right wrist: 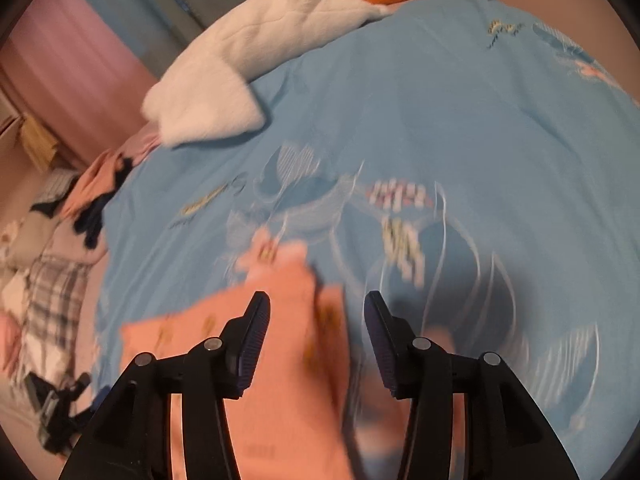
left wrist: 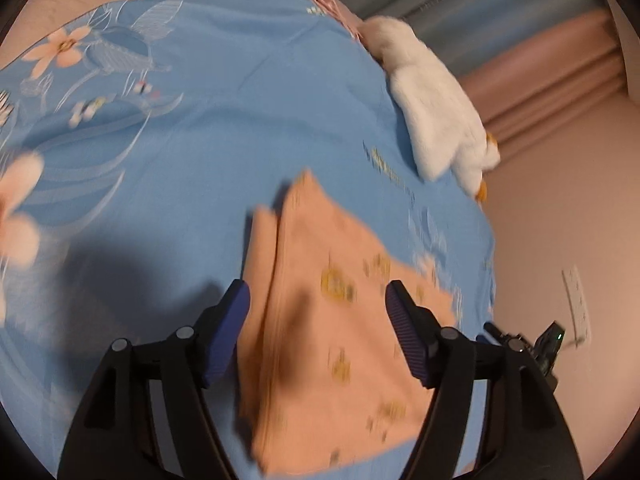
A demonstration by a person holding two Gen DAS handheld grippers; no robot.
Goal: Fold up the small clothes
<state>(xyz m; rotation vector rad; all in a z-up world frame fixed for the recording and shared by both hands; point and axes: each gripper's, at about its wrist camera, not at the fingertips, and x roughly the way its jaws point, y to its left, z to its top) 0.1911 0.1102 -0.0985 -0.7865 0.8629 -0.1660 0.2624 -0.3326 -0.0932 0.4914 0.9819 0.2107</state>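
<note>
I just made a fold: both my left tongs [left wrist: 318, 304] and right tongs [right wrist: 318, 312] are apart, holding nothing. The pink cloth [left wrist: 336, 340] lies on the bed [left wrist: 240, 120], duck toy [left wrist: 436, 112] at 2 o'clock. Next I grab an edge for another fold

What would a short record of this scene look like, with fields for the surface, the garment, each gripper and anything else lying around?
surface: blue floral bedspread
garment: peach cloth, folded, lying flat on the bedspread
left gripper: open above the cloth, holding nothing
right gripper: open over the cloth's edge, holding nothing
other items: white plush duck at the bed's edge; clothes pile further off
image quality: blurred
</note>
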